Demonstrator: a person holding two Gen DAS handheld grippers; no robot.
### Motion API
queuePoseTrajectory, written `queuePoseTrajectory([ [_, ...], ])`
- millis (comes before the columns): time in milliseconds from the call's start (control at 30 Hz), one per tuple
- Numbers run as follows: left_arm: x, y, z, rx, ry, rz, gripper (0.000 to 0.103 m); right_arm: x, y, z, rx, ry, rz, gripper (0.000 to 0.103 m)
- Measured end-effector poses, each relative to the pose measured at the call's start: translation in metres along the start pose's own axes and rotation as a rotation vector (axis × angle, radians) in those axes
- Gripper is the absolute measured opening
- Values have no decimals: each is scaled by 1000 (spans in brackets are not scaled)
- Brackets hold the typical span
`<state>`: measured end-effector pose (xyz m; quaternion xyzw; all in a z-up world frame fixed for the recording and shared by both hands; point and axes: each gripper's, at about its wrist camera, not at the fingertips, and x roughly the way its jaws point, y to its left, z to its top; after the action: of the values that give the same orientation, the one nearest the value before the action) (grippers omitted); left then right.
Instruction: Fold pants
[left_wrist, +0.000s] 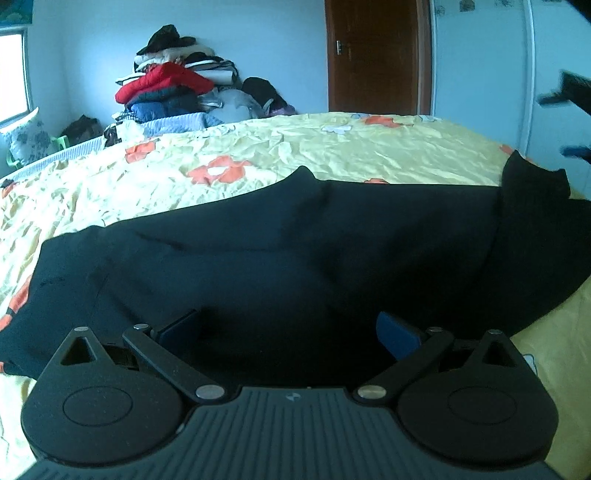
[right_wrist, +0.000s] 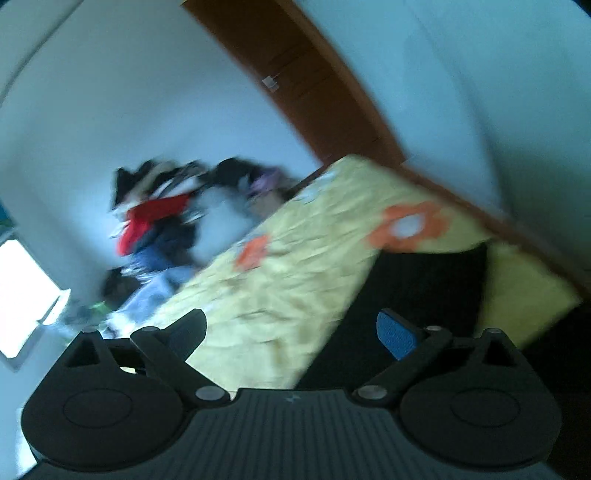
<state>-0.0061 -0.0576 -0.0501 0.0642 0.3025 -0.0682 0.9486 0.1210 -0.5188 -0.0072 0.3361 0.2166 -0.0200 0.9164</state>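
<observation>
I'm hovering left gripper wide open, empty, over limp black pants; right gripper also gaping, empty. Soft fabric—I'm judging the hem edge best.

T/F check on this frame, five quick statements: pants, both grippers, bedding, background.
1. The black pants lie spread on a yellow floral bedsheet. True.
2. The left gripper is clamped on the pants. False: its fingers stand apart, with the dark cloth beyond them and nothing pinched.
3. The right gripper is open and holds nothing. True.
4. The door in the background stands wide open. False: the brown door is shut.
5. The pile of clothes sits on top of the pants. False: it is stacked at the far side of the bed, well apart from them.
</observation>
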Motion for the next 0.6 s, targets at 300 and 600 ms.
queuePoseTrajectory([
  [300,3,9,0,-46,14,-35,103,36,6,-36,-30,127,-51,100],
  [600,2,6,0,-44,14,-33,103,59,33,-60,2,96,13,100],
])
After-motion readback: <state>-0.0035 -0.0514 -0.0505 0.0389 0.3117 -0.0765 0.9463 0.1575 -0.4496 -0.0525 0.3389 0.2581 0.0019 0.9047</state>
